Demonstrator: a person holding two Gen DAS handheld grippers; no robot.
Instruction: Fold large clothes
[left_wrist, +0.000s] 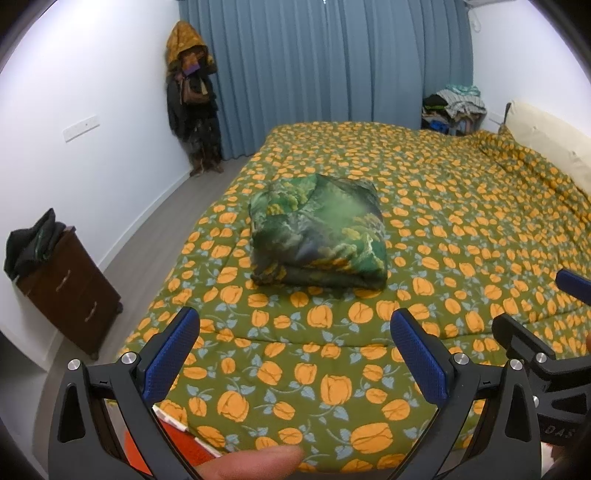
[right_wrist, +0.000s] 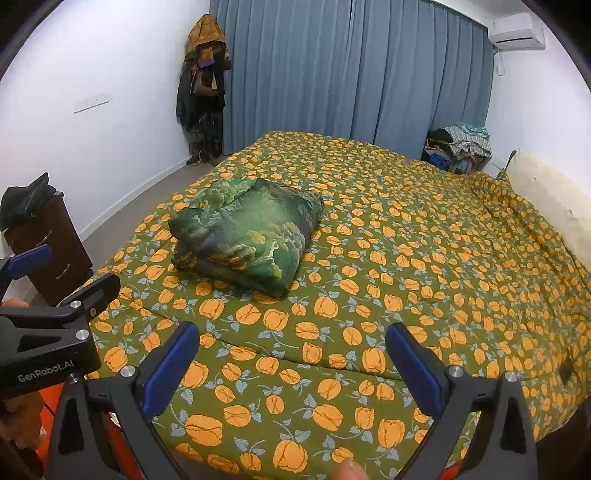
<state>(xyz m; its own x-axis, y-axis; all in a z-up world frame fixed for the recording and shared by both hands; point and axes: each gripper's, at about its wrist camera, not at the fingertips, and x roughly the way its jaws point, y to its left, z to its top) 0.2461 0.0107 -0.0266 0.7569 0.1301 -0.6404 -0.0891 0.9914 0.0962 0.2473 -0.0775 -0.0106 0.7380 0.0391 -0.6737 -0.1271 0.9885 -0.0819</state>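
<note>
A folded green patterned garment (left_wrist: 317, 232) lies as a thick square bundle on the bed's green quilt with orange flowers (left_wrist: 461, 229). It shows again in the right wrist view as the same bundle (right_wrist: 247, 236). My left gripper (left_wrist: 295, 323) hovers over the near part of the quilt, short of the bundle, open and holding nothing. My right gripper (right_wrist: 293, 336) is also open and empty, to the right of the left one, and its blue fingers (left_wrist: 572, 284) show at the right edge of the left wrist view. The left gripper's body (right_wrist: 48, 325) appears at the left of the right wrist view.
A dark wooden drawer cabinet (left_wrist: 70, 291) with dark clothes on top stands left of the bed. Coats hang on a rack (left_wrist: 192, 99) in the corner by blue curtains (left_wrist: 325, 66). A heap of clothes (left_wrist: 454, 107) sits at the far right. A cream headboard (left_wrist: 550, 136) borders the bed's right side.
</note>
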